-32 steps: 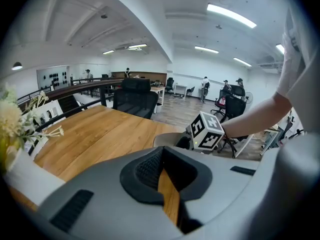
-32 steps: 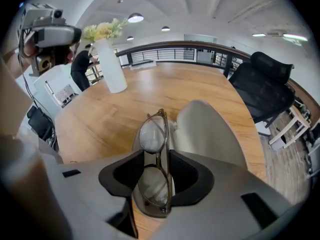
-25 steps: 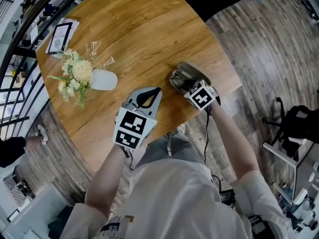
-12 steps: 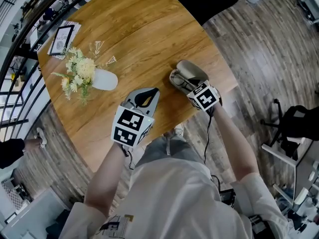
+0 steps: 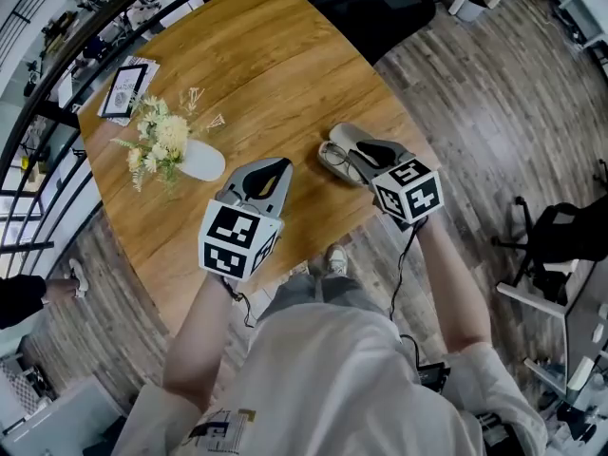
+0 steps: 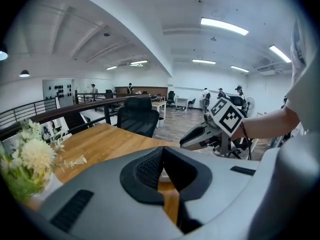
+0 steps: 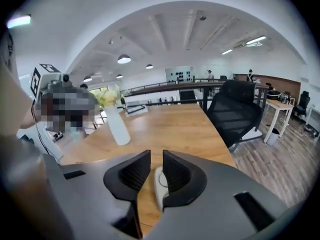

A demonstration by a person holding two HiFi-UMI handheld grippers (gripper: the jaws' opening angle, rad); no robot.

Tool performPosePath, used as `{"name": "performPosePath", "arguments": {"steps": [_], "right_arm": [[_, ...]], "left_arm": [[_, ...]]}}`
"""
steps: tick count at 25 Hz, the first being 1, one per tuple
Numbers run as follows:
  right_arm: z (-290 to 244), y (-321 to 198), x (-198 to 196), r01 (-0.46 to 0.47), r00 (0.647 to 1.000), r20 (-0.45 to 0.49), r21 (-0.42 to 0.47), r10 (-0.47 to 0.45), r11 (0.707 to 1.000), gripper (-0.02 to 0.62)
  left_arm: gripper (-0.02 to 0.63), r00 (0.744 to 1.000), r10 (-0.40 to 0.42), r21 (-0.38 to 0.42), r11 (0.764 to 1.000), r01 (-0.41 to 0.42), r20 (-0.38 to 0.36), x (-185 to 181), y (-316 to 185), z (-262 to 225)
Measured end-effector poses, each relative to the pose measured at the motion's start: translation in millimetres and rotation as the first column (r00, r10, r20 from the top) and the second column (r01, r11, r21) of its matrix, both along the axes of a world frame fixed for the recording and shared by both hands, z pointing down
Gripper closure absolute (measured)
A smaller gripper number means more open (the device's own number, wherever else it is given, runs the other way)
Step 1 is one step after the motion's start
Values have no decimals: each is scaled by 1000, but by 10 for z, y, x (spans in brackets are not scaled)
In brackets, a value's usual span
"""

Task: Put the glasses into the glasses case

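Observation:
A pale open glasses case [image 5: 328, 158] lies near the table's right edge, with dark-framed glasses [image 5: 350, 164] inside it. My right gripper [image 5: 361, 142] hangs above the case and partly covers it. Its jaws have just been closing and stand a narrow gap apart, with nothing between them. In the right gripper view [image 7: 156, 156] the case [image 7: 159, 186] shows below that gap. My left gripper [image 5: 274, 167] hovers over bare wood left of the case. Its pads [image 6: 150, 166] meet at the tip and hold nothing.
A white vase [image 5: 201, 160] of pale flowers [image 5: 157, 141] lies left of the grippers, with a framed card [image 5: 123, 88] behind it. The round wooden table [image 5: 285, 55] ends close to the case. A black office chair [image 7: 240, 109] stands past the far edge.
Both grippers have risen from the table, the right one more. The right gripper has come up off the case, and the glasses stay in it.

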State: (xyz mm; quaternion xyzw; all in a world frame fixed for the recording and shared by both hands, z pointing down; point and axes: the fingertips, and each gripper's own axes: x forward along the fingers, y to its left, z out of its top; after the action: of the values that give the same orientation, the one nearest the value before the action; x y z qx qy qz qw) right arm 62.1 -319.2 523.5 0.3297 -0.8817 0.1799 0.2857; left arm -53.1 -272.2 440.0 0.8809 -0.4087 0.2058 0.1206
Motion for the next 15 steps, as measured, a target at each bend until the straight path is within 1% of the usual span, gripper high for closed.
{"name": "performPosePath", "arguments": {"steps": [5, 7, 11, 15], "right_arm": [[-750, 105, 13, -46, 992, 122, 105, 33, 993, 525], [-1029, 170, 22, -60, 987, 155, 148, 37, 987, 535], [-1493, 357, 30, -60, 986, 166, 229, 21, 972, 549], [-1853, 553, 40, -61, 983, 185, 293, 6, 954, 552]], "left_arm": [[589, 1000, -29, 98, 995, 29, -1, -103, 10, -414], [589, 999, -40, 132, 991, 40, -1, -139, 32, -582], [589, 999, -47, 210, 977, 45, 6, -180, 129, -959], [589, 999, -49, 283, 958, 50, -12, -186, 261, -1314]]}}
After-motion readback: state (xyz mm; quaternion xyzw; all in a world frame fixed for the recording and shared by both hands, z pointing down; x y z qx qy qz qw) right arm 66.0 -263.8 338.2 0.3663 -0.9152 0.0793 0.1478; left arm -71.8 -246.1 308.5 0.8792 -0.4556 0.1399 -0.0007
